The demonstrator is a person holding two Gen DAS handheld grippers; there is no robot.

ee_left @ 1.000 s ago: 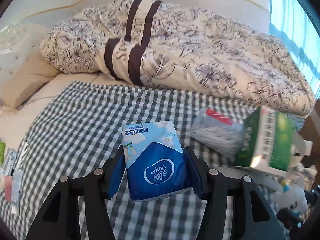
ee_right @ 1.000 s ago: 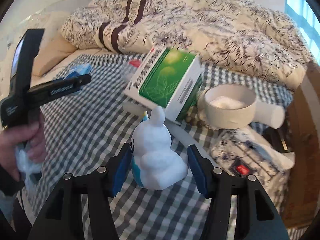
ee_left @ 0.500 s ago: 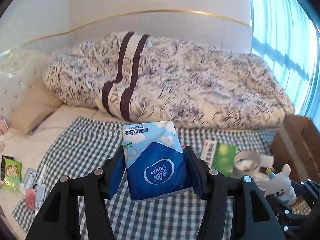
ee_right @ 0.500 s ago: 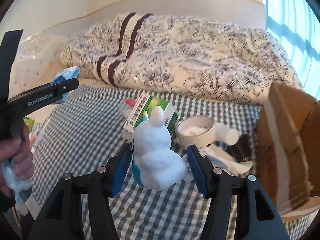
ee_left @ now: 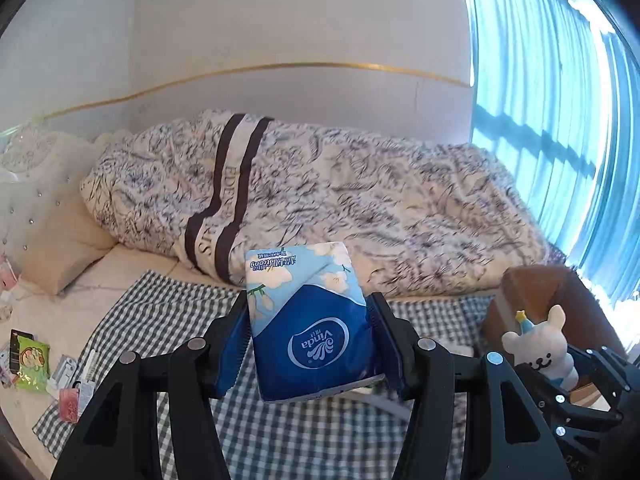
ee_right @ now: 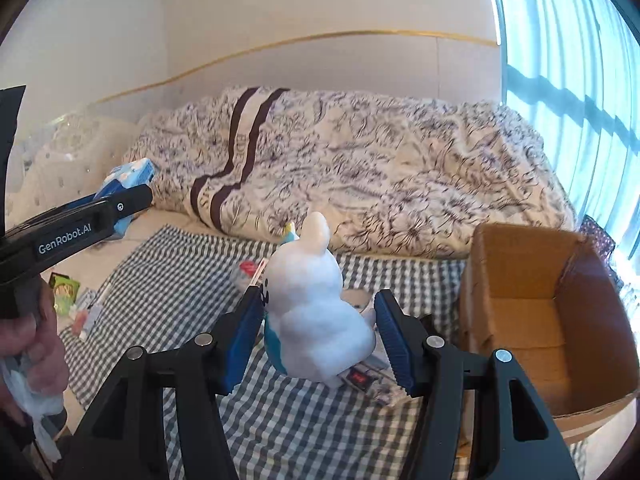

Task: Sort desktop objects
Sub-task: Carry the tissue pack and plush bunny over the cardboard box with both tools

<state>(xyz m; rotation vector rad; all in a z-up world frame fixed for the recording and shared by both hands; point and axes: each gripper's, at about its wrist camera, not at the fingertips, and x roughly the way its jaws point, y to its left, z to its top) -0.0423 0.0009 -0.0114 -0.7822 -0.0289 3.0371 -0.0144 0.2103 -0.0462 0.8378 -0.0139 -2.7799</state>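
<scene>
A blue and white Vinda tissue pack (ee_left: 308, 332) hangs in the air above the checked cloth, with my left gripper (ee_left: 308, 316) shut on its two sides. In the right wrist view that pack (ee_right: 132, 176) shows at the far left. A white plush rabbit toy (ee_right: 316, 312) with a small party hat is held upright, its back to the camera, and my right gripper (ee_right: 320, 308) is shut on it. The left wrist view shows the same toy (ee_left: 544, 344) at the right edge. An open cardboard box (ee_right: 540, 280) stands to the right of the toy.
A grey checked cloth (ee_right: 180, 280) covers the bed, with a bunched floral duvet (ee_right: 360, 160) behind it. Small packets (ee_left: 32, 360) lie at the cloth's left edge near a pillow (ee_left: 64, 248). A flat pack with a red label (ee_right: 360, 378) lies under the toy. A person's hand (ee_right: 36, 344) holds the left gripper.
Both grippers have risen well above the cloth with their loads. The green box and bowl have dropped out of sight behind the toy, and the cardboard box has come into view at the right.
</scene>
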